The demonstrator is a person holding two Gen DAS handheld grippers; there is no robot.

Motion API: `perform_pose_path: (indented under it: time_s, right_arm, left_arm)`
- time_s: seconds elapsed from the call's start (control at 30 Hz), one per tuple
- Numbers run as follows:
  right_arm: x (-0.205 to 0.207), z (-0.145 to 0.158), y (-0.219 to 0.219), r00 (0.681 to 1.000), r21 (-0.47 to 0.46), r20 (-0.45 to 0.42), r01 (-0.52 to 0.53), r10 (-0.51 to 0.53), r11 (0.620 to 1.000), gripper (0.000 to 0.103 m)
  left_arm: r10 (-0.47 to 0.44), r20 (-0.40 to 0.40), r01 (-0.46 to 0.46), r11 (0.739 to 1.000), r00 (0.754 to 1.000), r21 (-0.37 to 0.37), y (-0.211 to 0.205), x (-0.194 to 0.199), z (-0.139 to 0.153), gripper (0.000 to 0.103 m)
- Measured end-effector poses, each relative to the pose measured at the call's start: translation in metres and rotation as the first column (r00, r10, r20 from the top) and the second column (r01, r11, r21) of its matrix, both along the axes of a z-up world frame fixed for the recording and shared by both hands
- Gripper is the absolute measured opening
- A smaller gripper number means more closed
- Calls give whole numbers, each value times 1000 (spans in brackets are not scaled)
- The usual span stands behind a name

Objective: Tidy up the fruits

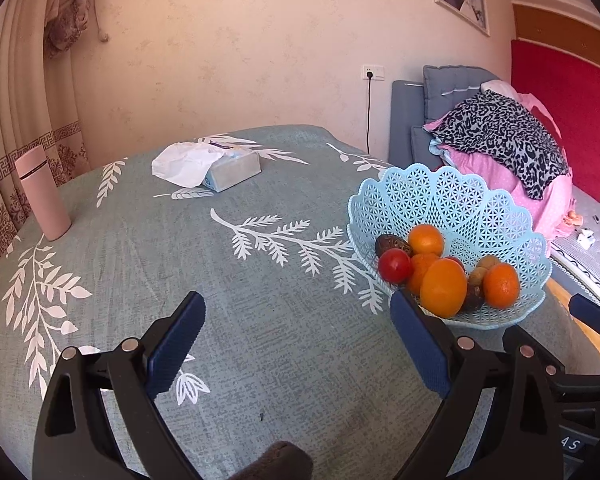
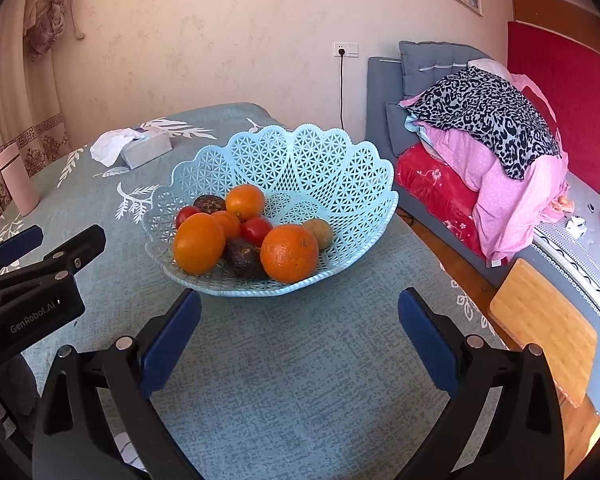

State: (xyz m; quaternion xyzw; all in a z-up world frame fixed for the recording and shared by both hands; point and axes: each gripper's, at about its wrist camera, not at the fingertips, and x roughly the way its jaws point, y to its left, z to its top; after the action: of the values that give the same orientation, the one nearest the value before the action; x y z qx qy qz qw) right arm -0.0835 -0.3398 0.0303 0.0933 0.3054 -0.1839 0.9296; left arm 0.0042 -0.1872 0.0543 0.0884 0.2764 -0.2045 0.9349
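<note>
A light blue lattice basket (image 2: 340,184) stands on the table and holds several oranges (image 2: 289,253), two red tomatoes (image 2: 257,229), dark avocados (image 2: 242,258) and a greenish-brown fruit (image 2: 319,233). It also shows at the right of the left wrist view (image 1: 480,200), with an orange (image 1: 443,287) in front. My right gripper (image 2: 299,312) is open and empty just in front of the basket. My left gripper (image 1: 298,320) is open and empty over the cloth, left of the basket. The left gripper also shows at the left edge of the right wrist view (image 2: 40,248).
The table has a grey-blue cloth with white leaves (image 1: 260,280). A tissue box (image 1: 232,170) sits at the back, a pink bottle (image 1: 44,196) at the far left. A bed with piled clothes (image 2: 492,128) and a wooden board (image 2: 544,328) lie to the right.
</note>
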Motion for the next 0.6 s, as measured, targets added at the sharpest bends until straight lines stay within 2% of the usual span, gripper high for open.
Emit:
perform_pose_path:
  time_s: [0.1,0.6]
  right_arm:
    - [0,0,-1,1000,4,2,3,-3,1000,100]
    - [-2,-2,-2,1000,9,2,8,-8,1000,100]
  left_arm:
    - [-5,5,4,1000,1000,13,-3,-2,-1,98]
    - [-27,35,25,998,999,59,-12,-8,-4,98]
